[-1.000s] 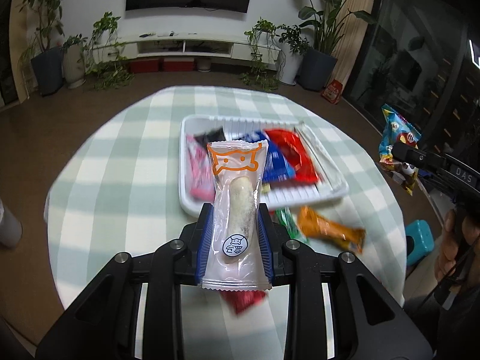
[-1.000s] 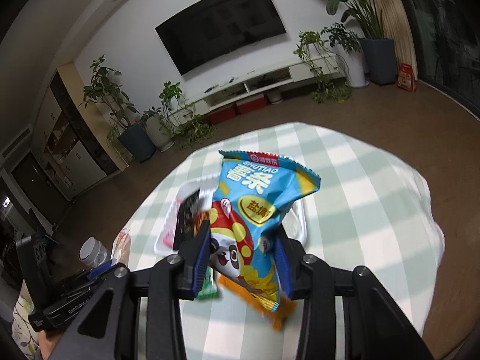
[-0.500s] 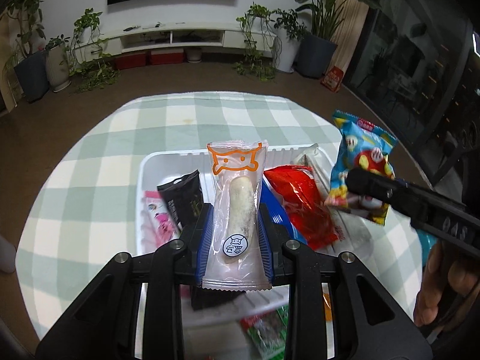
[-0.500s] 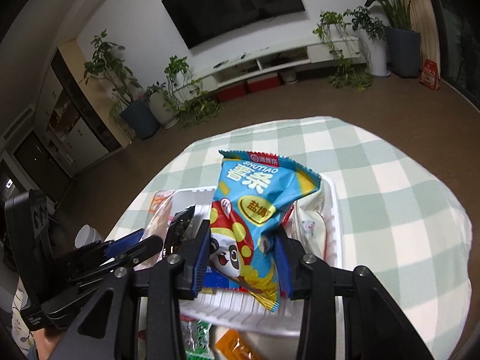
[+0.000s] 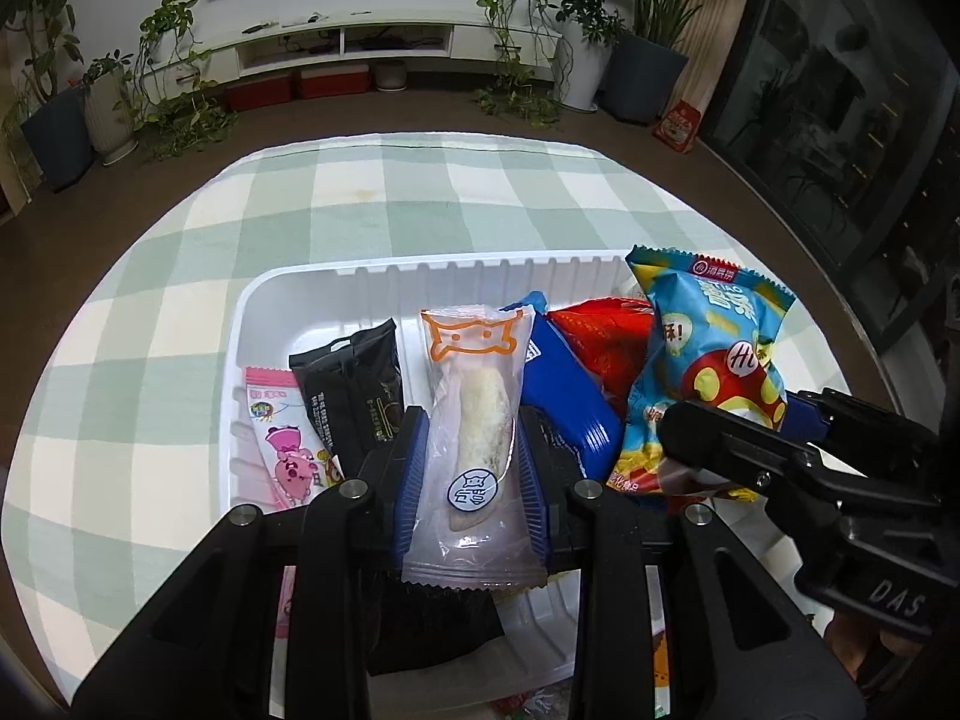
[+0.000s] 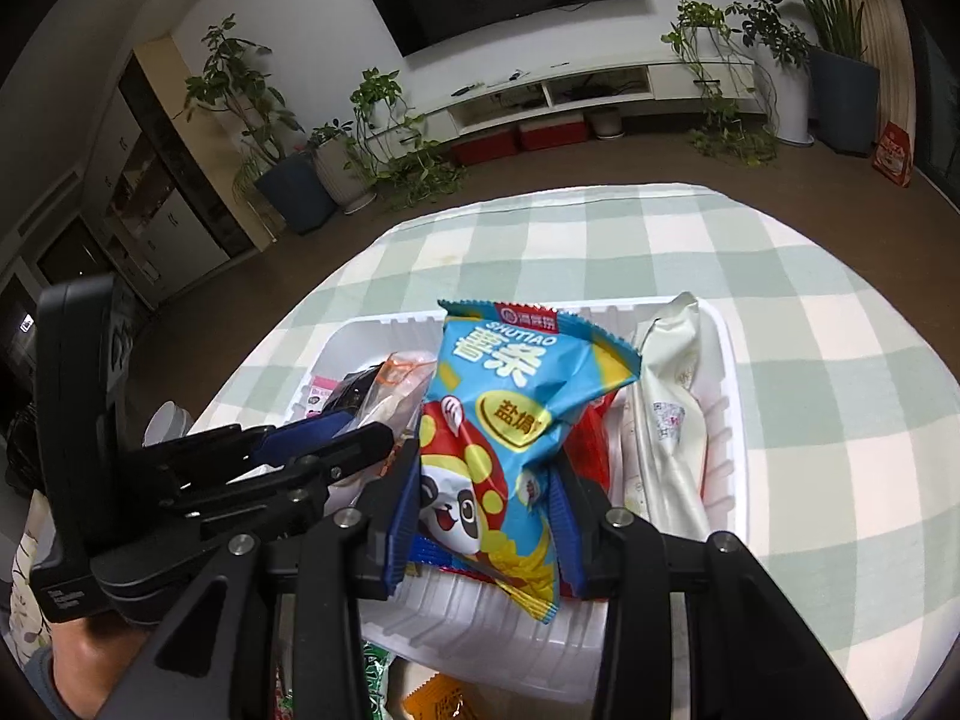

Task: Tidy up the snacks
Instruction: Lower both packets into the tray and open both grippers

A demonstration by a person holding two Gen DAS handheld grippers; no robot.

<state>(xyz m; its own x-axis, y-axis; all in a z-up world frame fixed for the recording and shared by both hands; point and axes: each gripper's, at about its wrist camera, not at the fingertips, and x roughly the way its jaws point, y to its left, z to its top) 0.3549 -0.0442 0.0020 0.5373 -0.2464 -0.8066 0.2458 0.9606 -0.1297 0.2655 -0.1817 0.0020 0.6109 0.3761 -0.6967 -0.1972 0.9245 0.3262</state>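
Both tongs hang over the white ribbed plastic tray [image 5: 312,288] on the checked table [image 5: 360,198]. The left tongs [image 5: 471,468] pinch a clear-wrapped cream roll [image 5: 474,414], long axis pointing away, above the black pouch [image 5: 351,384]. The right tongs [image 6: 486,498] clamp a blue crisp bag [image 6: 510,414] beside the white sachet [image 6: 666,420].

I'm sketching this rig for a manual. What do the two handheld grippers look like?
Both the left gripper and the right gripper are matte black, with angular linkage arms, silver screw heads and ribbed blue pads. The right one's body bears white "DAS" lettering.
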